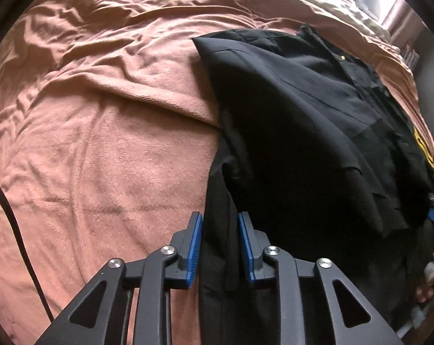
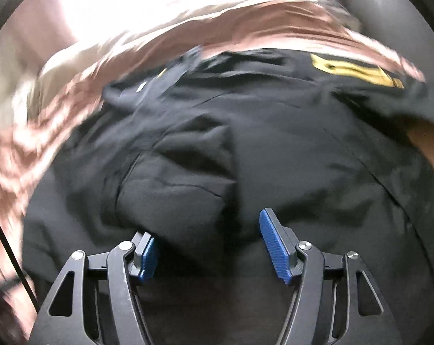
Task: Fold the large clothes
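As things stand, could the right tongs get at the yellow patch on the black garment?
Probably yes: the right tongs are open over the black garment, and the yellow patch lies uncovered ahead on top, though the view is blurred.

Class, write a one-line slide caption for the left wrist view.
Left gripper closes on the edge of a black garment lying on a wrinkled pink blanket.

1. You have one black garment (image 1: 303, 132) on the right.
2. One wrinkled pink blanket (image 1: 102, 115) lies under it, running left and far.
3. You hold two grippers: left gripper (image 1: 219, 247) and right gripper (image 2: 208, 247).
4. One yellow patch (image 2: 357, 70) shows far right.
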`<action>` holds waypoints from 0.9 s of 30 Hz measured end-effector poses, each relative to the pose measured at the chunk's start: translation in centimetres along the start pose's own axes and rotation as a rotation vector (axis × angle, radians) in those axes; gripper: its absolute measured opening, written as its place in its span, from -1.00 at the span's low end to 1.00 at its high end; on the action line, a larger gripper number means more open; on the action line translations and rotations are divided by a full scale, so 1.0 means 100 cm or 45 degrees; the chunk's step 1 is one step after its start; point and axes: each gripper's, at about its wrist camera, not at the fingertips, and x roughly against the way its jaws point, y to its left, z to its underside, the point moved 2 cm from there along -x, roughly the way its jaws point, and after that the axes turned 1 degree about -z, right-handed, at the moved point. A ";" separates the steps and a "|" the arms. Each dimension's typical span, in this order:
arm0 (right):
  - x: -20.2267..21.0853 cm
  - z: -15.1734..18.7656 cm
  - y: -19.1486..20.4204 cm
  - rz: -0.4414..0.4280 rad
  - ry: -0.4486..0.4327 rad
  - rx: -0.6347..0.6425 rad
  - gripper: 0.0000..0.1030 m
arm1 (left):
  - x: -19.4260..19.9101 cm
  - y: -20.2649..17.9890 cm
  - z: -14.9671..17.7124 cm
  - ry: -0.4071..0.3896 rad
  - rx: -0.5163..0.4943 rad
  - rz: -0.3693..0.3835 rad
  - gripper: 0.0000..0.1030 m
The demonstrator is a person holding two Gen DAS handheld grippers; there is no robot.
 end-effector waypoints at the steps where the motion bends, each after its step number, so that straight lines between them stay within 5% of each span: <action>1: 0.002 -0.002 -0.015 -0.019 -0.014 -0.084 0.22 | -0.001 0.001 0.000 -0.001 0.014 -0.002 -0.53; 7: 0.005 0.002 -0.087 -0.220 -0.056 -0.544 0.22 | -0.003 0.006 -0.004 -0.011 0.071 -0.017 -0.60; 12: 0.017 0.001 -0.114 -0.246 -0.128 -0.660 0.22 | -0.001 0.007 -0.008 -0.018 0.082 -0.041 -0.60; 16: 0.008 0.015 -0.116 -0.376 -0.040 -0.703 0.22 | 0.001 0.008 -0.008 -0.015 0.080 -0.037 -0.60; 22: -0.021 0.010 -0.099 -0.407 0.095 -0.574 -0.39 | 0.002 0.008 -0.009 -0.018 0.090 -0.032 -0.61; 24: -0.033 0.001 -0.100 -0.384 0.096 -0.548 -0.77 | 0.001 0.008 -0.009 -0.019 0.084 -0.029 -0.61; 27: -0.044 -0.006 -0.110 -0.396 0.061 -0.572 -0.99 | 0.000 0.009 -0.008 -0.026 0.081 -0.023 -0.61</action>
